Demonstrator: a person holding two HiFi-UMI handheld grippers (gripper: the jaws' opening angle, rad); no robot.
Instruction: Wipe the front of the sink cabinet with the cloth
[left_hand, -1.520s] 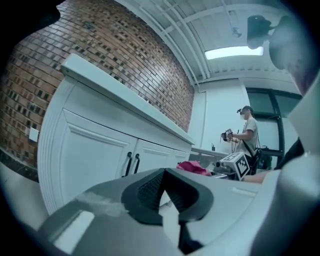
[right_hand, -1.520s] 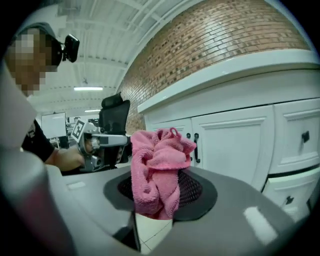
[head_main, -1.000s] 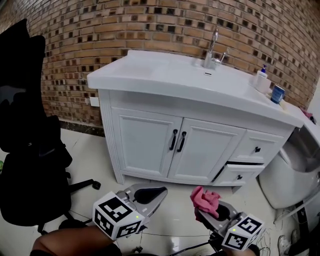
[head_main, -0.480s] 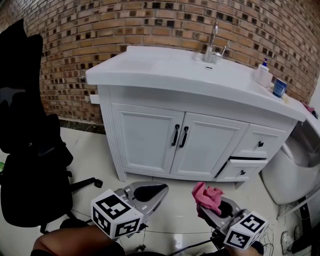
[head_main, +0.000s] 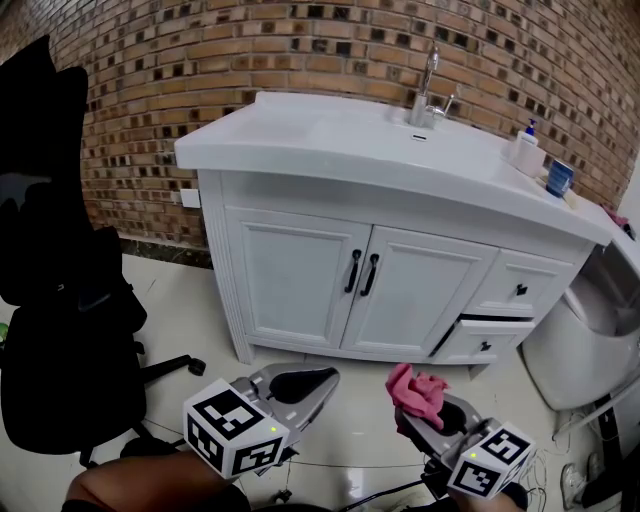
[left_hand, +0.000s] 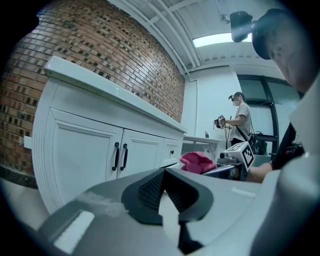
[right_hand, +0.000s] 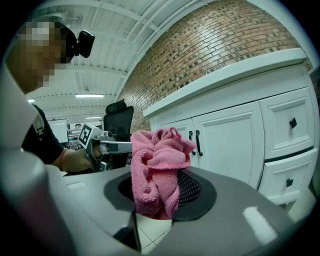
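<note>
Grips a crumpled pink cloth (right_hand: 157, 160) in the right gripper (right_hand: 155, 182), jaws clenched on its lower folds, with the rest bunched up above the pads. Holds the left gripper (left_hand: 162, 172) pinched together at the tips, nothing between. Carries both low over the pale floor (head_main: 190, 310), side by side, left gripper (head_main: 305, 385) just beside the cloth (head_main: 415, 392) and right gripper (head_main: 432, 415). Stands in front of the white sink cabinet (head_main: 290, 280), well apart from it, cloth not touching the front. Faces two closed doors with a pair of black handles (head_main: 362, 273) at the middle seam, and to the right two drawers, the lower drawer (head_main: 485, 343) pulled slightly out. Looks down on a white countertop with a faucet (head_main: 428, 95), a soap bottle (head_main: 525, 152) and a blue cup (head_main: 557, 180) near its right end. Shows a brick wall (head_main: 250, 50) behind and a black office chair (head_main: 60, 300) to the left.
</note>
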